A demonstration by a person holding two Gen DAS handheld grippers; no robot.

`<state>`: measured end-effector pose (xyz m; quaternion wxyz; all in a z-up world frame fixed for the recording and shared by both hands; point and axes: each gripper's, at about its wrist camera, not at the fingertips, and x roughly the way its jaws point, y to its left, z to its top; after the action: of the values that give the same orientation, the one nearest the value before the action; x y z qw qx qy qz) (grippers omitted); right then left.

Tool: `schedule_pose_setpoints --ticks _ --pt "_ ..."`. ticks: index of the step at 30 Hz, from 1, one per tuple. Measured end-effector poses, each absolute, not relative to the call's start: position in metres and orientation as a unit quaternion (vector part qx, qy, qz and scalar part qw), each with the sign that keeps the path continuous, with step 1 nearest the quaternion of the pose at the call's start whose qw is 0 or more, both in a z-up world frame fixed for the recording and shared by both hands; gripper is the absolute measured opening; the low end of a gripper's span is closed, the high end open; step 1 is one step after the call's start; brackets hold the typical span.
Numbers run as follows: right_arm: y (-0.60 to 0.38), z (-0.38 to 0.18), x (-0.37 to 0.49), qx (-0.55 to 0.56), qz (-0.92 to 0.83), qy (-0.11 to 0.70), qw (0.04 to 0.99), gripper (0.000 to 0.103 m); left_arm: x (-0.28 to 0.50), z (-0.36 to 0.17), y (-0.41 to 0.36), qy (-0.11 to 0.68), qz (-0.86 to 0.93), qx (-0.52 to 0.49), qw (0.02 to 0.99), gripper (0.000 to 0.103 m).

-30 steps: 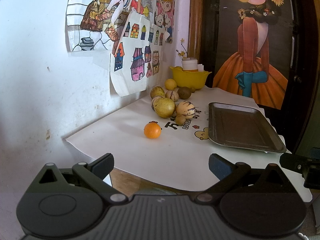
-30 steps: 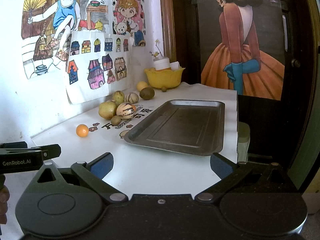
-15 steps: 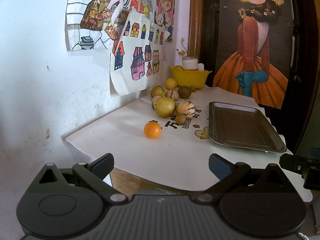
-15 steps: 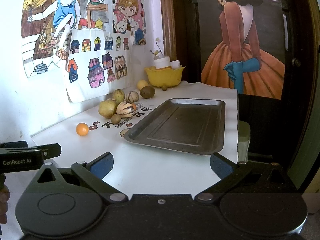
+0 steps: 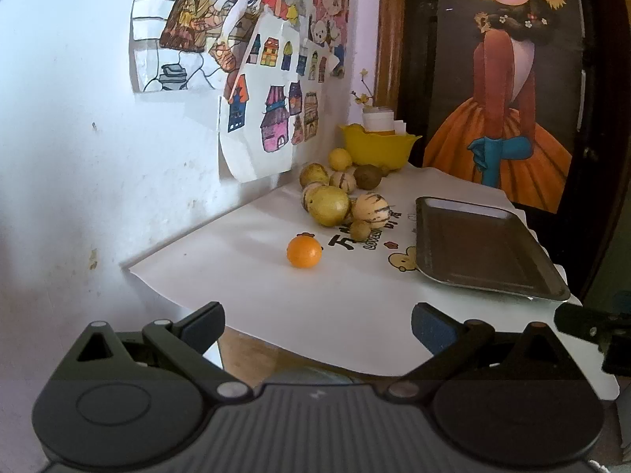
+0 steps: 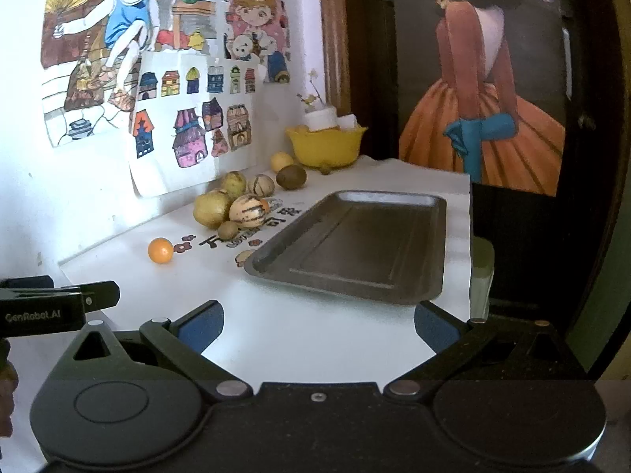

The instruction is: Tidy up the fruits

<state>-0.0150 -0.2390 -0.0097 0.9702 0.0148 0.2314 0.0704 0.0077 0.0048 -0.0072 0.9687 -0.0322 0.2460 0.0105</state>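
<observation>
A small orange (image 5: pixel 303 251) (image 6: pixel 160 250) lies alone on the white tablecloth (image 5: pixel 315 299). Behind it, by the wall, sits a cluster of fruit: a yellow-green pear (image 5: pixel 327 205) (image 6: pixel 211 209), a striped melon (image 5: pixel 370 208) (image 6: pixel 249 210), a small kiwi (image 5: pixel 360 230) (image 6: pixel 227 229), a brown kiwi (image 5: pixel 367 176) (image 6: pixel 291 177), a lemon (image 5: pixel 340 159) (image 6: pixel 281 161). A dark metal tray (image 5: pixel 481 248) (image 6: pixel 355 244) lies empty to the right. My left gripper (image 5: pixel 317 321) stands open at the table's near edge. My right gripper (image 6: pixel 317 321) is open, short of the tray.
A yellow bowl (image 5: pixel 376 146) (image 6: pixel 325 146) holding white cups stands at the back corner. Drawings hang on the wall on the left. A dark door with a painted figure closes the right side. The left gripper's side (image 6: pixel 59 303) shows low in the right wrist view.
</observation>
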Motion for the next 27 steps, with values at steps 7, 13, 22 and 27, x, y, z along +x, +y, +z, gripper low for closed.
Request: schedule_pose_setpoints --ticks 7,13,22,27 --pt "-0.243 0.024 0.016 0.009 0.117 0.245 0.962 0.103 0.025 0.003 0.021 0.246 0.021 -0.044 0.968 0.103" --pt "-0.234 0.064 0.057 -0.028 0.184 0.229 0.955 0.103 0.049 0.011 0.034 0.245 0.024 -0.027 0.969 0.103" --pt "-0.212 0.095 0.135 -0.041 0.248 0.262 0.932 0.103 0.083 0.012 0.041 0.252 -0.009 0.009 0.968 0.103" --pt "-0.203 0.085 0.169 -0.046 0.268 0.288 0.918 0.103 0.101 0.005 0.04 0.264 -0.022 0.02 0.964 0.103"
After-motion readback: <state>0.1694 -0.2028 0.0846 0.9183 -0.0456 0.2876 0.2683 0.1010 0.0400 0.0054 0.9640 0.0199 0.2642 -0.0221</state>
